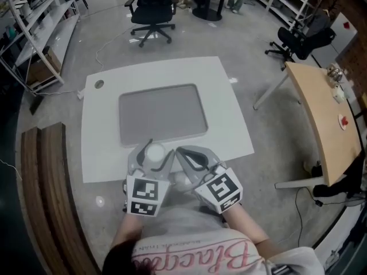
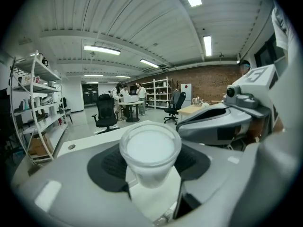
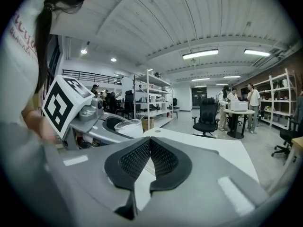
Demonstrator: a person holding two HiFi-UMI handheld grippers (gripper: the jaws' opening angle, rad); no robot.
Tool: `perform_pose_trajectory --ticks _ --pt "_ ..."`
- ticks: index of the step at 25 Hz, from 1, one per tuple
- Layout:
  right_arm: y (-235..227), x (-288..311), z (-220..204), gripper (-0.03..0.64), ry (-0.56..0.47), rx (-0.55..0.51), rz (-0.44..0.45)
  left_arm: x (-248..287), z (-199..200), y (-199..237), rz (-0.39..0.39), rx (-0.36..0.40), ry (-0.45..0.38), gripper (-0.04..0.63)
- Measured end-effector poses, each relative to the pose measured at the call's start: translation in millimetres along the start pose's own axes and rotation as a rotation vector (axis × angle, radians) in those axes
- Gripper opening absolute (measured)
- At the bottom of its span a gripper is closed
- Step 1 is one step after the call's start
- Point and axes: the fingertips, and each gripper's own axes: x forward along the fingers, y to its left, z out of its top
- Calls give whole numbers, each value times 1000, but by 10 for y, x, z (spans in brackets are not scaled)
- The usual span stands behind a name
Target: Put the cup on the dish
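Observation:
A translucent white cup (image 1: 153,152) stands upright between the jaws of my left gripper (image 1: 153,154), which is shut on it, over the table's front edge. In the left gripper view the cup (image 2: 150,155) fills the gap between the dark pads (image 2: 110,163) of the left gripper (image 2: 150,161). My right gripper (image 1: 179,152) is just to the right of it, jaws shut with nothing between them; its pads (image 3: 135,159) meet in the right gripper view. That view also catches the cup (image 3: 129,126) at the left. I cannot make out a dish in any view.
The white table (image 1: 229,113) carries a grey mat (image 1: 163,113) in its middle and a small round hole (image 1: 99,84) at its far left corner. A wooden bench (image 1: 46,182) runs along the left, a wooden desk (image 1: 321,113) stands at the right, and an office chair (image 1: 152,10) beyond.

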Motion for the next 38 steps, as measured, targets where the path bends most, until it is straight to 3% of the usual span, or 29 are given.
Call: perform_pose_trajectory --ticks 9,15,22,29,38 --pt "-476 501 62 -8 50 -31 89 766 -90 440 60 -22 54 258" --pt "-588 634 -53 -8 90 12 108 1244 -388 587 13 -29 80 258" --pt "-656 764 -122 -8 123 43 104 1632 -568 765 21 -63 104 258" --pt "-778 773 -113 -8 129 70 79 1836 -828 774 15 -80 191 258" --pt "-862 729 -130 -8 144 74 28 1895 -909 759 5 -22 202 262"
